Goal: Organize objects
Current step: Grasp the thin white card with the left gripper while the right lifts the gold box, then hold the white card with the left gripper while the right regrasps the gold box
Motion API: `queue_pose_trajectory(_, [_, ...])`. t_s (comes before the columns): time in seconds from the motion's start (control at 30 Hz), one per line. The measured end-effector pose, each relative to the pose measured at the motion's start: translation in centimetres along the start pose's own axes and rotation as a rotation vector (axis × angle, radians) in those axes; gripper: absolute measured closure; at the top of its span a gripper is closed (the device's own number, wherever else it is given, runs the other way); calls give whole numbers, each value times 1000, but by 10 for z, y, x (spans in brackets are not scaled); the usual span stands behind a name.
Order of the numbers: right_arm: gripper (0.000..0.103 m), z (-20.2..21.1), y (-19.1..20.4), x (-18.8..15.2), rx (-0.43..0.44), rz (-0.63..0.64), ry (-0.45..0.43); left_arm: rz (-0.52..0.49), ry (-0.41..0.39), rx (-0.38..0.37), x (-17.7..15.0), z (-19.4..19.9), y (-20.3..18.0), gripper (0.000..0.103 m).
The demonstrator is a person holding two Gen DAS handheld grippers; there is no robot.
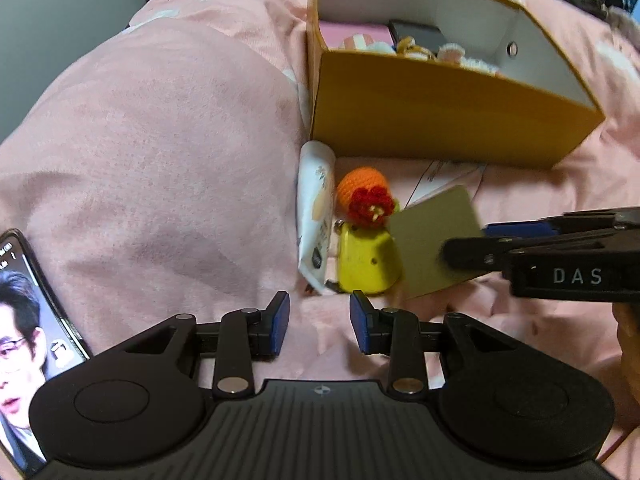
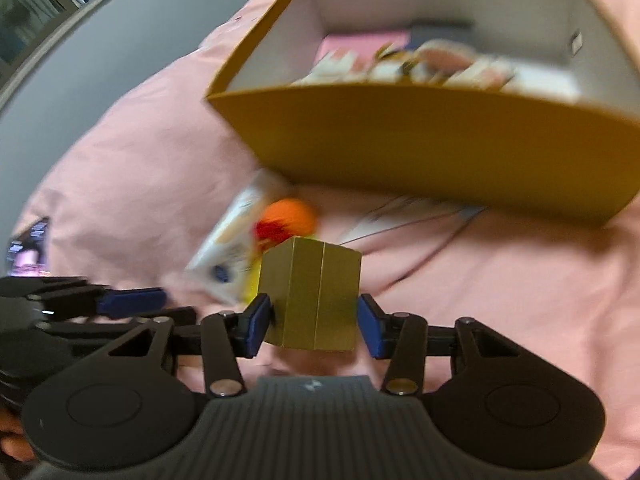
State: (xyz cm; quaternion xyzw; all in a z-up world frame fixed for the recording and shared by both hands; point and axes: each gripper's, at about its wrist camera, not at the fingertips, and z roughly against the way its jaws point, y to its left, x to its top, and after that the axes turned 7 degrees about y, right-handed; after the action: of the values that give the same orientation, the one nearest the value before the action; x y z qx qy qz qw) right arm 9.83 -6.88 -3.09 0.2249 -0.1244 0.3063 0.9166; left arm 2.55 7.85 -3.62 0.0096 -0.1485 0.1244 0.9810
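Blue pads (image 2: 256,322) of the right gripper (image 2: 314,322) are clamped on a gold box (image 2: 312,296); left gripper (image 1: 319,322) is spread, empty. Items behind are blurred.

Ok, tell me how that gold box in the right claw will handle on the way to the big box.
The gold box looks like thin folded card, so probably light and easy to crush. Its faces seem smooth and shiny, so it may slip between the right claw pads. Flat sides mean it should sit, not roll, in the orange box.
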Motion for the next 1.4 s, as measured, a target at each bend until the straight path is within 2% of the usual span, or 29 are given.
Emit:
queue_pose_trajectory(0.2, [53,10,-12,2,-179,66,0,97,-27,-25,7,-1,12,64])
queue_pose_trajectory(0.3, [53,-1,-13,-1,-179,67,36,97,-32,-34,10,-5,10,52])
queue_pose_trajectory(0.5, [53,2,-11,-4,-170,80,35,95,-21,-1,18,-28,4,53])
queue_pose_trajectory(0.6, [53,0,-9,-2,-149,71,25,100,-7,19,22,-43,3,63])
queue_pose_trajectory(0.77, [53,2,-12,1,-119,53,2,125,-3,-10,23,-56,7,79])
queue_pose_trajectory(0.8, [53,3,-12,1,-113,48,-1,135,-6,-14,22,-55,9,88])
queue_pose_trajectory(0.87, [55,4,-14,2,-103,36,-4,153,-16,-33,20,-53,13,93])
queue_pose_trajectory(0.9, [58,4,-14,2,-105,34,-5,159,-28,-42,18,-49,14,94])
queue_pose_trajectory(1.17, [58,3,-16,3,-100,29,-2,106,-152,-38,16,-6,-1,96])
queue_pose_trajectory(1.4, [58,5,-17,1,-102,19,-3,90,-213,-127,23,30,-6,96])
